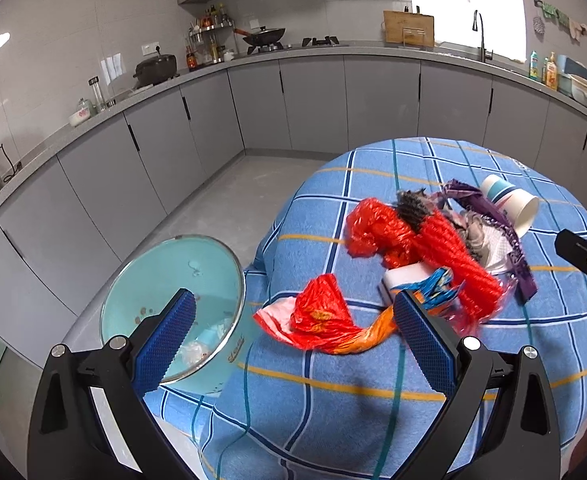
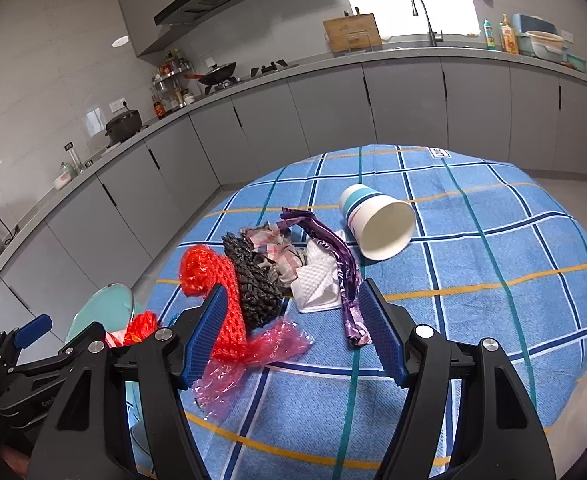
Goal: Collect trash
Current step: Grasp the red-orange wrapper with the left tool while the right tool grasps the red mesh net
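Note:
A heap of trash lies on the blue checked tablecloth [image 1: 373, 400]: a red and orange wrapper [image 1: 325, 324], red net bags [image 1: 445, 252], a white sponge block [image 1: 403, 278], a purple wrapper [image 2: 335, 252], a white tissue [image 2: 315, 284], a dark net [image 2: 257, 284] and a tipped paper cup [image 2: 377, 222]. A teal trash bin [image 1: 173, 304] stands at the table's left edge. My left gripper [image 1: 293, 320] is open, just short of the red and orange wrapper. My right gripper [image 2: 297, 320] is open above the pink film [image 2: 253, 356], red net and purple wrapper.
Grey kitchen cabinets [image 1: 313, 100] and a counter with pots, a wok, a cutting board and a sink run around the room behind the table. Grey floor [image 1: 221, 200] lies between the table and the cabinets. The right gripper's body [image 1: 585, 260] shows at the left view's right edge.

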Demonstrator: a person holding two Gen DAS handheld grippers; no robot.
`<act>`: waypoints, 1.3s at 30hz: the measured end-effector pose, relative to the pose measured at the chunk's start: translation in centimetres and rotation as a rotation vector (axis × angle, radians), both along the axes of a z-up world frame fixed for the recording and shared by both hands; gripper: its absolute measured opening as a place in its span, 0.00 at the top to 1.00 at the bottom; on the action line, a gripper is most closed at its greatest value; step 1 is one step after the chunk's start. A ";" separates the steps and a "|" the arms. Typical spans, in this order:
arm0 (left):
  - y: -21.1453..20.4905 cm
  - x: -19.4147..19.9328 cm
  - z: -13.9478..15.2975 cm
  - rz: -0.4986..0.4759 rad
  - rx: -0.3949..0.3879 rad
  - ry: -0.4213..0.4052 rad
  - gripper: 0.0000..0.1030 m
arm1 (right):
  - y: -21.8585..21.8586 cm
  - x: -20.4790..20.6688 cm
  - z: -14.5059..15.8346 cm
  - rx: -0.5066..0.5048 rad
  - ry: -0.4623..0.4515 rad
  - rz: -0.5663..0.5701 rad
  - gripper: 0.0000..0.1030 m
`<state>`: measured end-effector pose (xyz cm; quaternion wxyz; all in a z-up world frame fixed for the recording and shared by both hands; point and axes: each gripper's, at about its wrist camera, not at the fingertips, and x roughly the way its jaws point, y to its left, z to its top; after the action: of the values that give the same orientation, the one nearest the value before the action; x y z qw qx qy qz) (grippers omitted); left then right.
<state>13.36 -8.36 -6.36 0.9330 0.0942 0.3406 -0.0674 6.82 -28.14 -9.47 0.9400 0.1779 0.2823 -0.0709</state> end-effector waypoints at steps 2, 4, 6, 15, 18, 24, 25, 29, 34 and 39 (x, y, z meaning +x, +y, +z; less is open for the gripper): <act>0.2 -0.1 -0.4 -0.015 -0.010 0.002 0.06 | 0.2 0.4 -0.3 0.002 0.006 0.017 0.36; 0.5 0.0 -0.8 -0.027 -0.010 0.006 0.06 | 0.6 0.8 -0.4 -0.006 0.013 0.038 0.41; 0.6 0.1 -1.2 -0.038 -0.016 0.016 0.06 | 1.0 1.2 -0.7 0.000 0.023 0.065 0.45; -0.5 0.9 -3.7 -0.111 -0.043 0.084 0.16 | 2.2 2.8 -1.4 0.008 0.059 0.125 0.54; -0.3 1.6 -4.8 -0.112 -0.076 0.131 0.16 | 2.2 3.0 -1.7 0.008 0.070 0.133 0.54; -0.5 2.4 -5.7 -0.132 -0.098 0.157 0.28 | 2.1 3.6 -2.5 0.030 0.094 0.144 0.54; -0.6 2.6 -5.7 -0.136 -0.105 0.161 0.30 | 2.2 3.7 -2.6 0.031 0.096 0.145 0.54; -0.9 3.1 -6.2 -0.157 -0.129 0.183 0.54 | 2.2 3.8 -2.7 0.032 0.100 0.147 0.54; -1.0 3.6 -7.6 -0.167 -0.167 0.233 0.89 | 2.1 3.9 -2.8 0.039 0.104 0.143 0.54; -0.4 3.6 -6.8 -0.158 -0.211 0.221 0.79 | 2.3 3.9 -2.7 0.038 0.103 0.145 0.54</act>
<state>17.00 -8.71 -13.14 0.8864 0.0141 0.4238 -0.1858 10.75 -25.81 -12.17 0.9233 0.1709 0.3439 -0.0062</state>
